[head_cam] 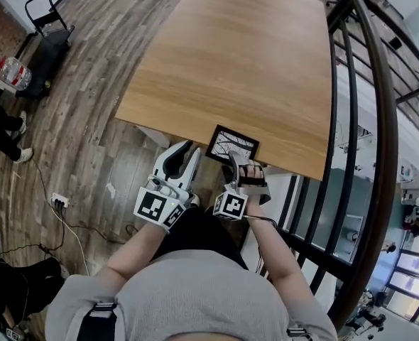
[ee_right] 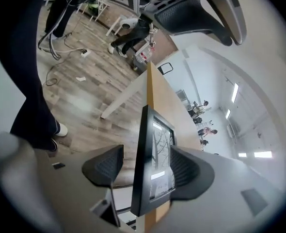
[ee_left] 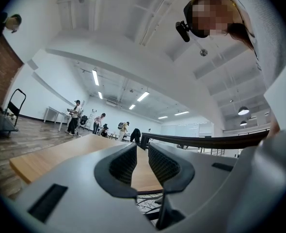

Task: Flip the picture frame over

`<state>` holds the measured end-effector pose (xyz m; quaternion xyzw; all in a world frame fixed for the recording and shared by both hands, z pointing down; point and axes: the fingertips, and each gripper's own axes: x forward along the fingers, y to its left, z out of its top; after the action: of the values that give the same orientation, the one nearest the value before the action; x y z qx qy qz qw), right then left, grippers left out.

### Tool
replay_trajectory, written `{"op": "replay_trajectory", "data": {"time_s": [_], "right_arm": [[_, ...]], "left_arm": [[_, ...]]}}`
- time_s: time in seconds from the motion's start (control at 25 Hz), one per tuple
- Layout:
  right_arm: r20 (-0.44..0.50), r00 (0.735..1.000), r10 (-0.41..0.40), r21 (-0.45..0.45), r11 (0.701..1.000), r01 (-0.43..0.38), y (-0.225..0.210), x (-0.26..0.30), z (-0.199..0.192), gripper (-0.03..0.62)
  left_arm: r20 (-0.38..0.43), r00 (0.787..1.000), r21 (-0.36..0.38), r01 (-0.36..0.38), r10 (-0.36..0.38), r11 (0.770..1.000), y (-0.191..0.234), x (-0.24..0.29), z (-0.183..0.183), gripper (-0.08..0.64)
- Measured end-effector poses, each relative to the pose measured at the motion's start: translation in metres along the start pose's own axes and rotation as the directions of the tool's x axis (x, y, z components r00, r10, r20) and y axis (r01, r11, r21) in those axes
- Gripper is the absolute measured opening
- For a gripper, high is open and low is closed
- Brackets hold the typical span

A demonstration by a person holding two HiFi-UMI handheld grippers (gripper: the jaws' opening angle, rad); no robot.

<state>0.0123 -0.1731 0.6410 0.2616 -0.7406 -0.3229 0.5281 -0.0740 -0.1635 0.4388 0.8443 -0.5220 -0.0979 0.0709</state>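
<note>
The black picture frame (head_cam: 231,144) lies picture side up at the near edge of the wooden table (head_cam: 245,55), its tree print showing. My right gripper (head_cam: 243,163) reaches it from the near side. In the right gripper view the frame (ee_right: 155,154) stands edge-on between the pads, and the right gripper (ee_right: 148,161) is open, with a clear gap at the left pad (ee_right: 106,164). My left gripper (head_cam: 183,158) hovers just left of the frame, off the table edge. The left gripper (ee_left: 142,154) points level across the table (ee_left: 36,161), its jaws narrowly apart with nothing between them. A strip of the frame (ee_left: 145,201) shows below them.
A dark metal railing (head_cam: 358,119) curves along the table's right side. A black cart (head_cam: 46,20) stands far left on the wood floor, and a power strip (head_cam: 59,202) with cables lies near my left. Several people (ee_left: 75,115) stand far across the room.
</note>
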Motion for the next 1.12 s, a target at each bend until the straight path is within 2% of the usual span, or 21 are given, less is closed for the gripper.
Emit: {"op": "replay_trajectory", "data": {"time_s": [0.2, 0.4, 0.52, 0.6, 0.64, 0.68, 0.92, 1.12], "right_arm": [[0.002, 1.0, -0.003, 0.062, 0.998, 0.003, 0.002, 0.007, 0.001, 0.288], [-0.055, 0.998, -0.02, 0.015, 1.0, 0.021, -0.003, 0.013, -0.005, 0.287], [-0.101, 0.993, -0.06, -0.044, 0.997, 0.056, -0.001, 0.021, -0.013, 0.285], [-0.095, 0.993, -0.073, -0.039, 0.997, 0.069, -0.003, 0.021, -0.013, 0.284], [-0.085, 0.993, -0.081, -0.026, 0.997, 0.079, -0.006, 0.019, -0.012, 0.259], [-0.074, 0.993, -0.091, -0.011, 0.996, 0.091, -0.01, 0.017, -0.01, 0.184], [0.0, 0.993, -0.115, 0.009, 0.993, 0.115, -0.022, 0.001, -0.004, 0.133], [0.043, 0.981, -0.189, 0.047, 0.981, 0.187, -0.047, -0.014, -0.002, 0.027]], "left_arm": [[-0.002, 1.0, 0.009, 0.004, -0.004, 1.0, 0.006, -0.002, 0.001, 0.08], [-0.006, 1.0, 0.0, 0.02, -0.02, 1.0, 0.006, 0.0, 0.001, 0.08], [-0.005, 0.999, -0.001, 0.038, -0.038, 0.999, 0.001, 0.001, 0.001, 0.08], [-0.006, 0.999, -0.001, 0.046, -0.046, 0.999, 0.001, 0.002, 0.002, 0.08], [-0.006, 0.999, -0.002, 0.049, -0.049, 0.999, 0.001, 0.003, 0.002, 0.08], [-0.006, 0.999, -0.003, 0.051, -0.051, 0.999, 0.001, 0.004, 0.002, 0.08], [-0.012, 0.998, -0.007, 0.068, -0.068, 0.998, -0.002, 0.006, 0.004, 0.08], [-0.008, 0.997, -0.012, 0.074, -0.074, 0.997, -0.002, 0.007, 0.003, 0.08]]}}
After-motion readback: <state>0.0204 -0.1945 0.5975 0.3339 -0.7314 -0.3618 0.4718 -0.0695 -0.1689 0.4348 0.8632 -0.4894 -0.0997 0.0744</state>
